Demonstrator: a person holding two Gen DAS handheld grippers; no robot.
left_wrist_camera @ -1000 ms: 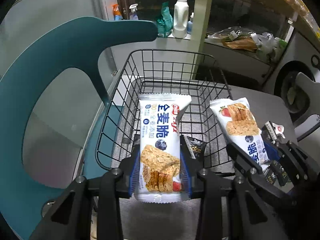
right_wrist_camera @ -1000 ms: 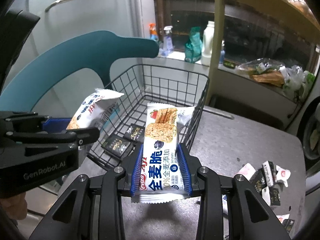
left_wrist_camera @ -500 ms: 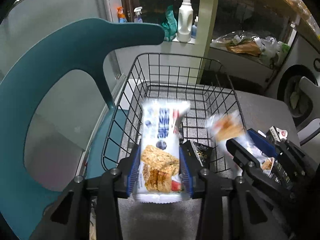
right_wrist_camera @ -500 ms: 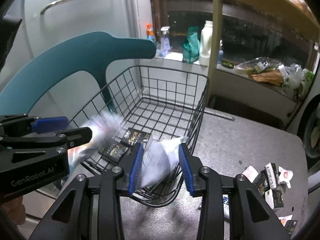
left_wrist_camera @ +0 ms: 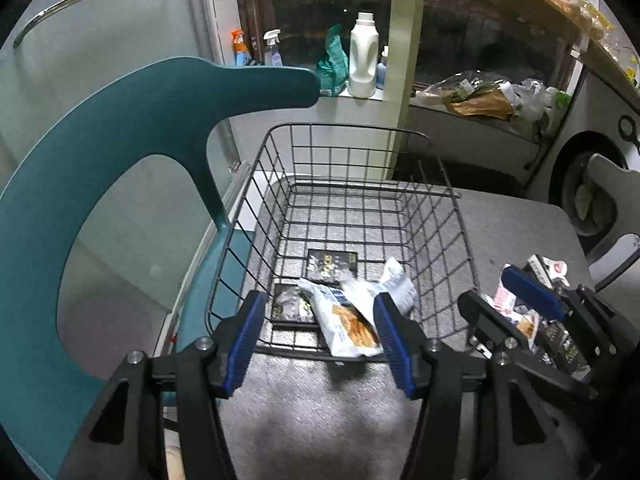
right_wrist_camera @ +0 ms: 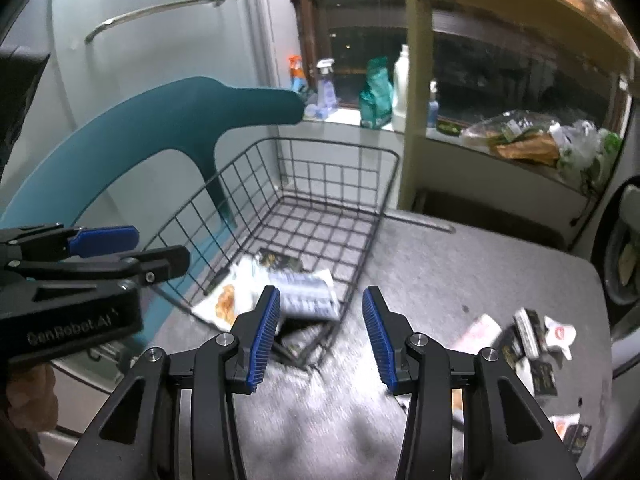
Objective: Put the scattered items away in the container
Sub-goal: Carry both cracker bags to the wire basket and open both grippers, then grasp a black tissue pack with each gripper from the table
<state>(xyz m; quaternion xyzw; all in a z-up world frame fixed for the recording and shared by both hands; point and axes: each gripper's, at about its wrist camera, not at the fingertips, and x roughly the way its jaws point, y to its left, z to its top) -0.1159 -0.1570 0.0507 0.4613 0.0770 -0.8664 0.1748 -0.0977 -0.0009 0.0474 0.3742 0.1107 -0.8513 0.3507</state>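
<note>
A black wire basket (left_wrist_camera: 344,126) (right_wrist_camera: 332,144) stands on the grey table (left_wrist_camera: 512,232). Two white snack bars (left_wrist_camera: 348,320) (right_wrist_camera: 304,292) lie at its near end, over black sachets (left_wrist_camera: 332,266). One bar (right_wrist_camera: 224,300) looks blurred. My left gripper (left_wrist_camera: 319,304) hangs over the basket's near rim. Its jaws are opening; the bar lies below them, untouched by the pads. My right gripper (right_wrist_camera: 320,300) is open over the basket's near right corner, with nothing held. Each gripper shows in the other's view: the right gripper (left_wrist_camera: 488,286) and the left gripper (right_wrist_camera: 158,246).
Several loose sachets and small packets (right_wrist_camera: 528,340) lie scattered on the table at the right. A teal chair back (left_wrist_camera: 160,96) curves up left of the basket. A sill with bottles (left_wrist_camera: 362,56) and a washing machine (left_wrist_camera: 580,184) lie beyond.
Both grippers have let go of their snack bars, which dropped into the basket. Both pairs of jaws now stand wider. The right gripper has drifted a little to the right.
</note>
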